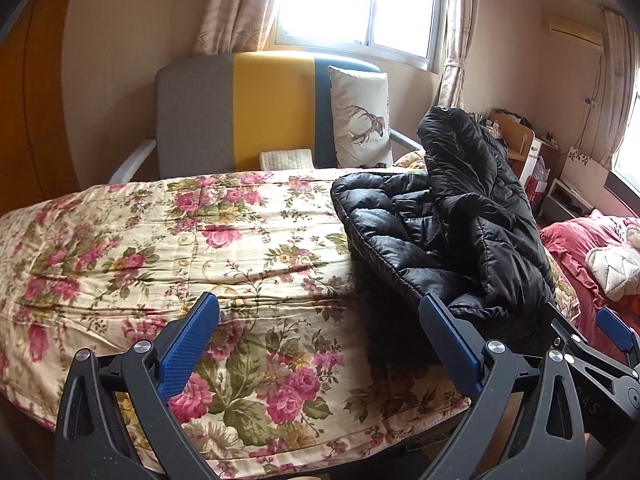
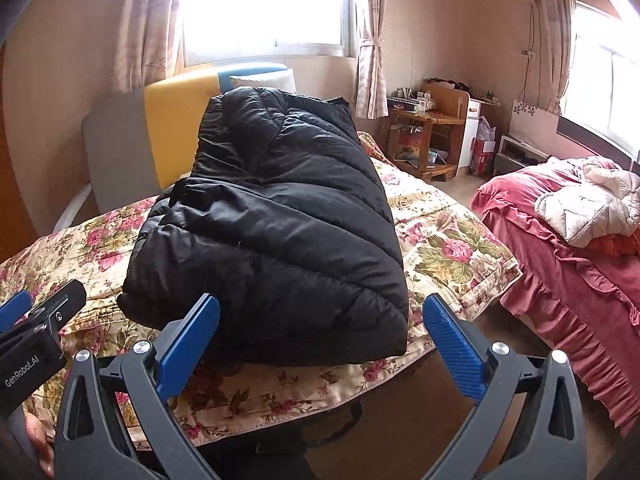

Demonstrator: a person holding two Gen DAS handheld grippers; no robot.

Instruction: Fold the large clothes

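A black puffer jacket lies folded in a thick bundle on the floral quilt at the right end of the bed. One part of it stands up at the back. In the right wrist view the jacket fills the middle, its near edge just beyond my fingers. My left gripper is open and empty over the quilt, left of the jacket. My right gripper is open and empty at the jacket's near edge. The right gripper also shows in the left wrist view, and the left gripper in the right wrist view.
A grey, yellow and blue chair with a deer cushion stands behind the bed. A red bed with a pale quilted garment lies to the right across a floor gap. A wooden desk stands by the far wall.
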